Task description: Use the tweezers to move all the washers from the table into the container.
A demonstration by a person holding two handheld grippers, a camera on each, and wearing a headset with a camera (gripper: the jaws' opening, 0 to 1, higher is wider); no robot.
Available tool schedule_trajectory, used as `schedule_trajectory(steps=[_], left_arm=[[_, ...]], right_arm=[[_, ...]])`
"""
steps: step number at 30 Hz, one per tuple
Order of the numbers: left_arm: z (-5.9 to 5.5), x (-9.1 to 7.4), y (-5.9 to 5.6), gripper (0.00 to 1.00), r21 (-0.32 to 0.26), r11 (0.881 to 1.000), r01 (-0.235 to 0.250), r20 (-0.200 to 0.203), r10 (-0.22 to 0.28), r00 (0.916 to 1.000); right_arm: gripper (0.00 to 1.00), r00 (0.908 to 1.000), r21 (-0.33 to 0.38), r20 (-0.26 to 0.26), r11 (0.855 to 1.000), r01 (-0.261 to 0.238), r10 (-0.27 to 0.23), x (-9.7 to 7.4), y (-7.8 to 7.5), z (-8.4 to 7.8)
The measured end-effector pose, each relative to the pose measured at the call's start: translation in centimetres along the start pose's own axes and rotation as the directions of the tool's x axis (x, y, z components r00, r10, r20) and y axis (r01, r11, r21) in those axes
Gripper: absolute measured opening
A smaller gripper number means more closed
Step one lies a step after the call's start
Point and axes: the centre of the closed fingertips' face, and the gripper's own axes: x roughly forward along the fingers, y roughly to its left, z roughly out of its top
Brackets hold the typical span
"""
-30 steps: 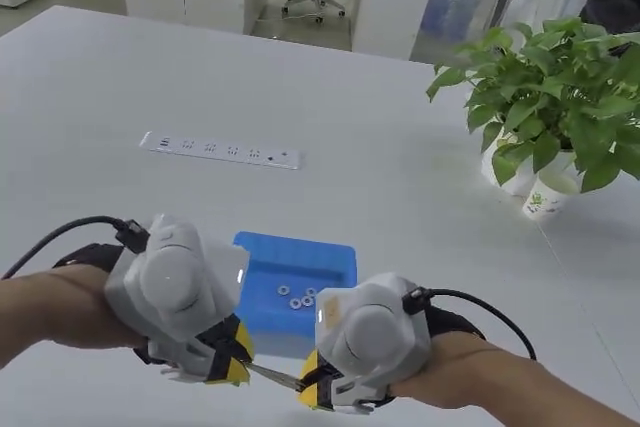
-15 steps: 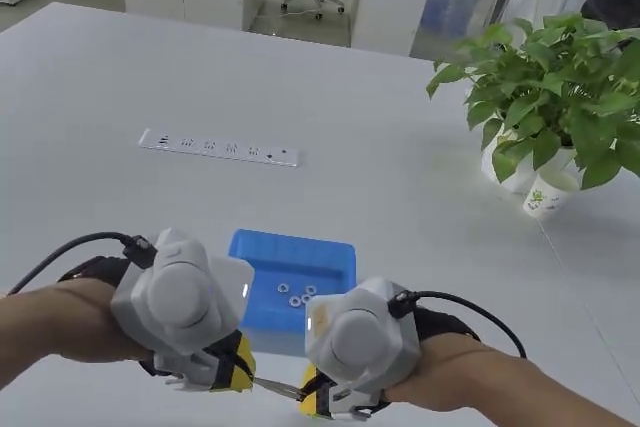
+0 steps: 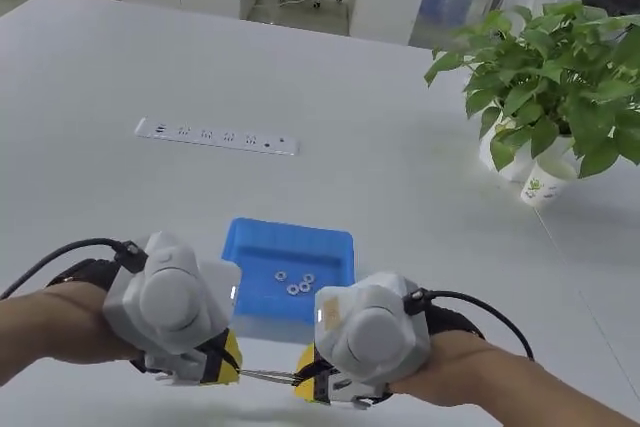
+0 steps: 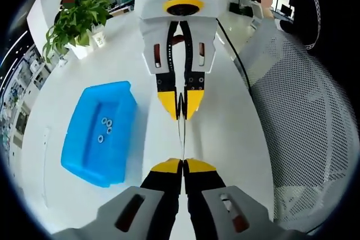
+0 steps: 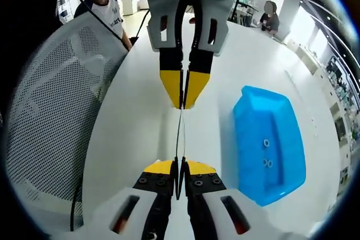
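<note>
- Left gripper, at the desk's near edge: its jaws are pressed together, clamped on one end of the tweezers. Both grippers pinch the same thin tool, so a pull or twist from this side could bend it or slide it out of the grip.
- The tweezers span the gap between the two grippers, just on the near side of the container. If one side lets go before the other grips firmly, the tool could swing down and fall on the desk or off its near edge.
- The container sits just beyond the tweezers, with the washers inside it, towards its near right corner. It looks light, so a bump from a bulky gripper body could shove it and scatter them.
- Right gripper: its jaws are closed tight on the tweezers' other end. I cannot tell which end holds the tips. A grip that squeezes both arms shut would stop them opening.
- Plant, at the right edge, is well apart and an unlikely snag.
</note>
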Motion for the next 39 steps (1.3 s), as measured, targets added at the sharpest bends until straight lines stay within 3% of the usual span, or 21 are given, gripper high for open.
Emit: schedule_trajectory(steps=[4,20,27,39], left_arm=[[-0.1,0.9,-0.3,0.05,-0.011,1.000,-0.009,0.016,0.010,0.9998],[-1.1,2.9,0.0,0.05,-0.026,1.000,0.001,0.005,0.000,1.0000],[-1.8,3.0,-0.1,0.05,-0.024,1.000,0.007,-0.015,-0.007,0.9999],[-1.8,3.0,0.1,0.05,-0.039,0.999,0.011,0.002,-0.011,0.9999]], right_arm=[[0.09,0.9999,0.012,0.010,1.000,0.003,-0.003,0.5,0.4,-0.7],[0.12,0.9997,0.063,0.019,0.998,0.014,-0.015,1.5,0.3,-1.6],[0.13,0.9999,0.076,0.012,0.997,0.007,-0.008,1.4,0.2,-1.7],[0.12,0.9999,0.089,0.010,0.996,-0.007,0.006,1.3,0.1,-1.9]])
